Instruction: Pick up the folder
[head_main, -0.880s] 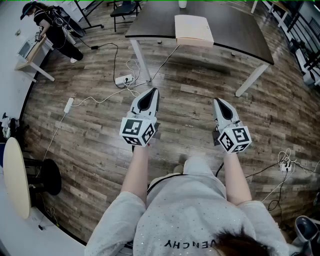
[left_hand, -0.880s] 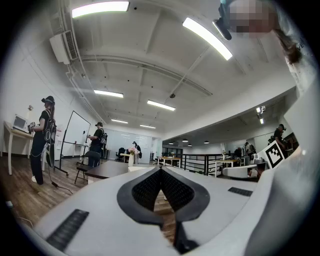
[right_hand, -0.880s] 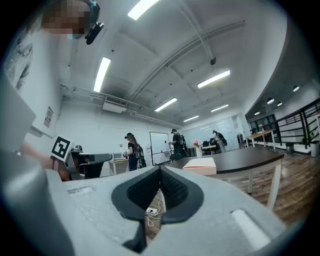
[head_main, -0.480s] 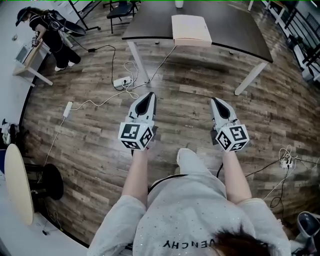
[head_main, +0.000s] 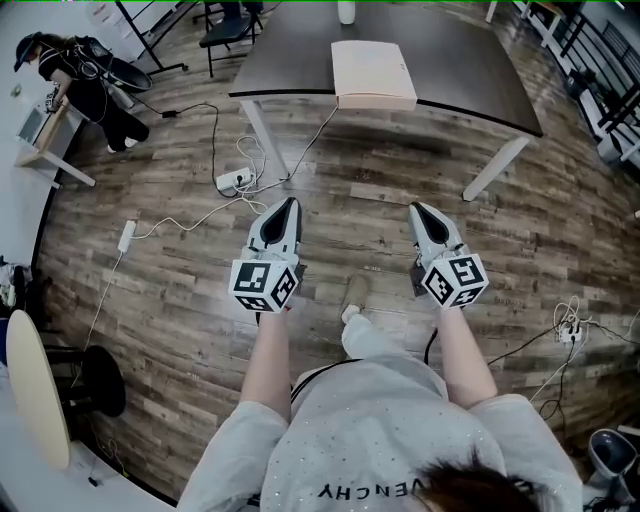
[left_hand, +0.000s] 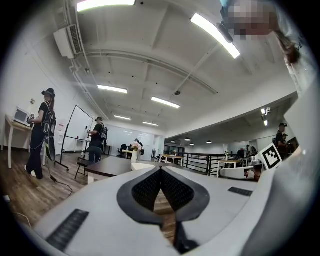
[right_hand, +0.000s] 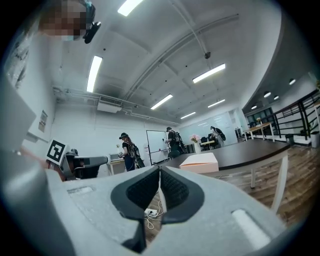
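A pale pink folder (head_main: 373, 72) lies flat on the near edge of a dark table (head_main: 470, 60), well ahead of both grippers. The right gripper view shows the folder (right_hand: 200, 162) on the tabletop just right of the jaws. In the left gripper view only a pale corner of the folder (left_hand: 141, 166) peeks above the jaws. My left gripper (head_main: 290, 203) and right gripper (head_main: 416, 208) are held level over the wooden floor, side by side and pointing toward the table. Both are shut, tips touching, with nothing between them.
White table legs (head_main: 258, 130) stand ahead. A power strip (head_main: 229, 180) with loose cables lies on the floor at front left, and another power strip (head_main: 572, 333) at right. A person (head_main: 85, 75) stands by a small desk at far left. A round table (head_main: 35, 385) sits at the left edge.
The table and folder have drawn nearer in the head view as the person steps forward, one foot now showing between the arms. Both grippers stay shut and level.
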